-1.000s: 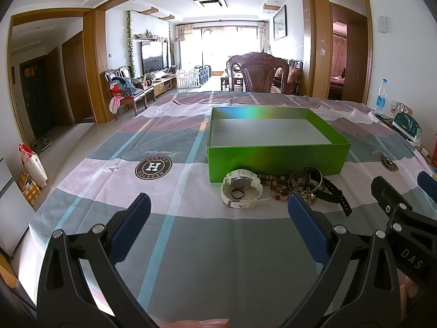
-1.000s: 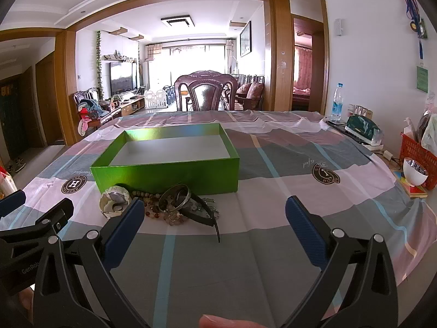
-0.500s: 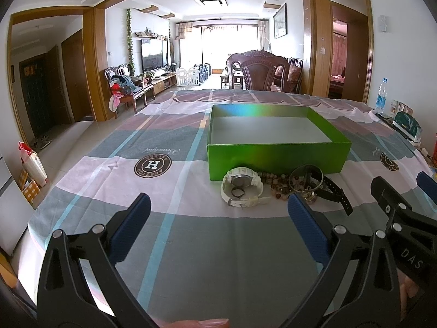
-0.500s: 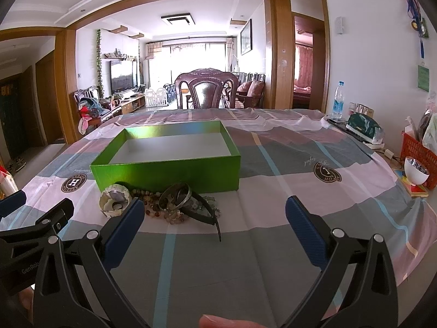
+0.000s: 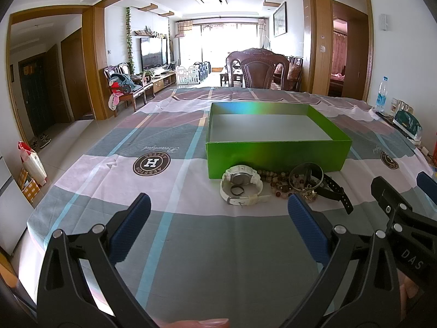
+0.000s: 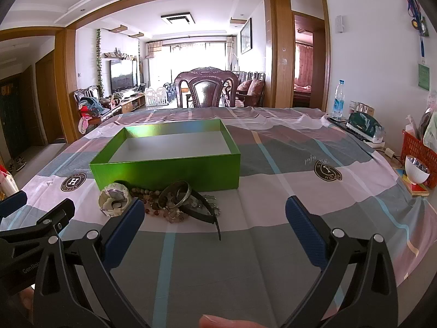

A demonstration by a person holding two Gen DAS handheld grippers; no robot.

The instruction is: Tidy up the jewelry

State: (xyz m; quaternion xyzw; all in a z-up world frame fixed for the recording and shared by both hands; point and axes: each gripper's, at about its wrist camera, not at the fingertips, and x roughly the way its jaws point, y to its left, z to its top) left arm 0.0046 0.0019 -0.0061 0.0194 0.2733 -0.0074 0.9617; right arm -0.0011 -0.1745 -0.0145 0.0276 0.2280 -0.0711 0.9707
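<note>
An empty green box (image 5: 275, 154) (image 6: 166, 170) stands on the table. In front of it lies a jewelry pile: a white watch (image 5: 240, 184) (image 6: 113, 199), a bead bracelet (image 5: 278, 181) (image 6: 153, 202), a metal bangle (image 5: 306, 175) (image 6: 176, 194) and a black watch strap (image 5: 334, 190) (image 6: 207, 213). My left gripper (image 5: 218, 207) is open and empty, short of the white watch. My right gripper (image 6: 214, 210) is open and empty, short of the pile; it also shows in the left wrist view (image 5: 396, 205).
A checked cloth with round H logos (image 5: 151, 163) covers the table. A water bottle (image 6: 338, 99), a dark green case (image 6: 364, 127), a white bowl (image 6: 416, 169) and a red basket (image 6: 418, 150) stand at the right edge. A wooden chair (image 6: 206, 87) stands behind the table.
Both grippers have moved slightly forward toward the box and the jewelry pile. Both stay open.
</note>
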